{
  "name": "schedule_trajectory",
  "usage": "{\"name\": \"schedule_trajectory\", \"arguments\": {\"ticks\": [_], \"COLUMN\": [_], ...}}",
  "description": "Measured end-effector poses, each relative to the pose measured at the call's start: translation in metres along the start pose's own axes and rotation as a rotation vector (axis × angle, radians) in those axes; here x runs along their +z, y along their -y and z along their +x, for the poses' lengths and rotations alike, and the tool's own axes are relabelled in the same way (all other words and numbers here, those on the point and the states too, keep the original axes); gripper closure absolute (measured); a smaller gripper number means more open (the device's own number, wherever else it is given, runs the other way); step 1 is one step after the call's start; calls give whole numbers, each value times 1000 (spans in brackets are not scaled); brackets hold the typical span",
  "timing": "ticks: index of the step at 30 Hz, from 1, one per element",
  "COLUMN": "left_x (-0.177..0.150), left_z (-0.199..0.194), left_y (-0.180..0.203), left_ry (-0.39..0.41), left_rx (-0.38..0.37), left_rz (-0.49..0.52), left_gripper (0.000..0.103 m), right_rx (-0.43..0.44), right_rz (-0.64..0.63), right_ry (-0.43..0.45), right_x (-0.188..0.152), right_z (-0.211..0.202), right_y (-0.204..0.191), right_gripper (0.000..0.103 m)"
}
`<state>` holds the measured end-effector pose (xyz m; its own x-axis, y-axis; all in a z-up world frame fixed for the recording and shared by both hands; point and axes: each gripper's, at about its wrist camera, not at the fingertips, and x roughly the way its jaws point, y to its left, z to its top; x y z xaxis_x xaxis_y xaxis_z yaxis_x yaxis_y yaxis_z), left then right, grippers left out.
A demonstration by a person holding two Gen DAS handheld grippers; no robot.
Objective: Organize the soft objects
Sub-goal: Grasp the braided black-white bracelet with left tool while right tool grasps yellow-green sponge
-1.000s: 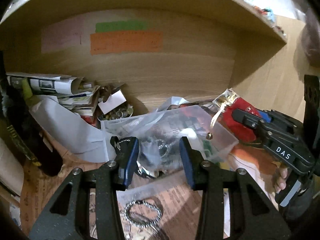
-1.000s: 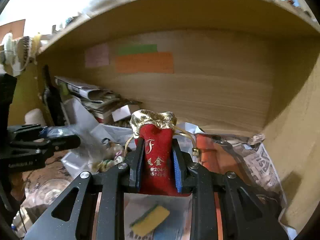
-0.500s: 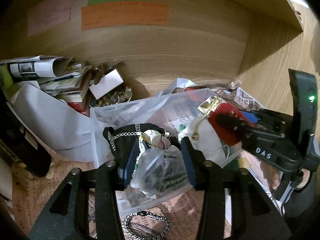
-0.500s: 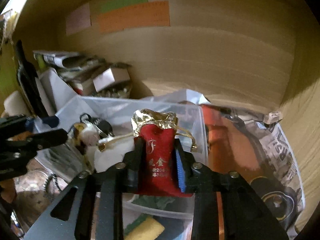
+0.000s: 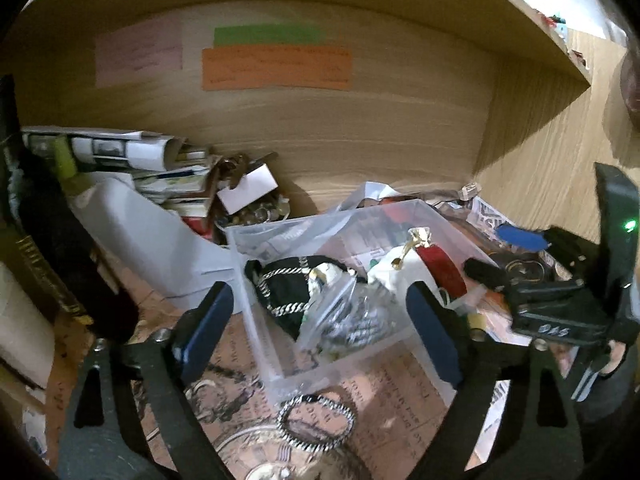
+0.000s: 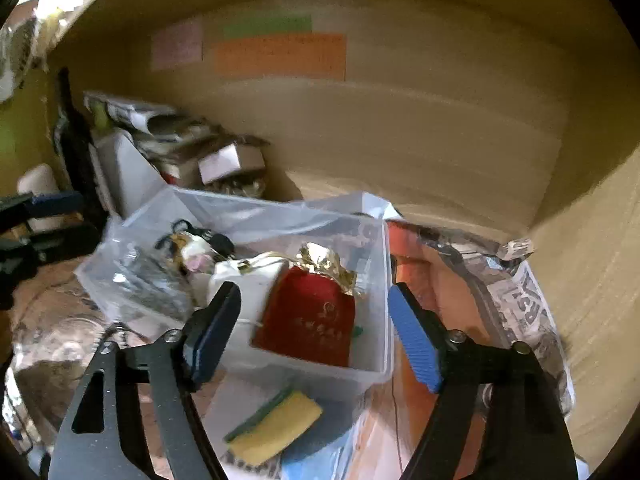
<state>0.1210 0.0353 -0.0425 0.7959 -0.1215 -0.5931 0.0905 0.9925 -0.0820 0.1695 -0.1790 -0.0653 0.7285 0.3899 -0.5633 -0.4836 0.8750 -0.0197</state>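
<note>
Red pouch (image 6: 308, 316) now inside bin (image 6: 376, 240)

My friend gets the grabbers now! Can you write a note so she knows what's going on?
Left gripper: open, holding nothing, over the near edge of the clear bin.
Right gripper: open, holding nothing, over the same bin's near right corner.
Red pouch with the gold top: lying loose inside the bin, beside a white pouch.
Also in the bin: a clear bag of small dark things and a black chain-trimmed pouch.
Done: those soft things are binned.
Left: the yellow sponge and the bracelet lie outside, in front of the bin.
</note>
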Motion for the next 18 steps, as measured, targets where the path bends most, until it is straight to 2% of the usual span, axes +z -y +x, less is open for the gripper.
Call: {"name": "schedule_trajectory", "arguments": {"ticks": [3, 7, 12, 18], "left_x": [-8, -26, -53, -76], "left_z": [-6, -4, 16, 42], "left_y": [-2, -3, -3, -6], "left_ry": [-13, -65, -170, -273], "left_rx": [12, 15, -3, -13], "left_rz": [8, 18, 14, -7], "left_gripper": [9, 8, 8, 8], "right_rx": [2, 13, 29, 54], "right_rz": [5, 19, 47, 79], "right_ry": [38, 47, -2, -100], "right_x": [-3, -12, -32, -58], "right_z": [-17, -28, -24, -3], "right_y": [-2, -4, -7, -9], "right_gripper": [23, 21, 21, 21]}}
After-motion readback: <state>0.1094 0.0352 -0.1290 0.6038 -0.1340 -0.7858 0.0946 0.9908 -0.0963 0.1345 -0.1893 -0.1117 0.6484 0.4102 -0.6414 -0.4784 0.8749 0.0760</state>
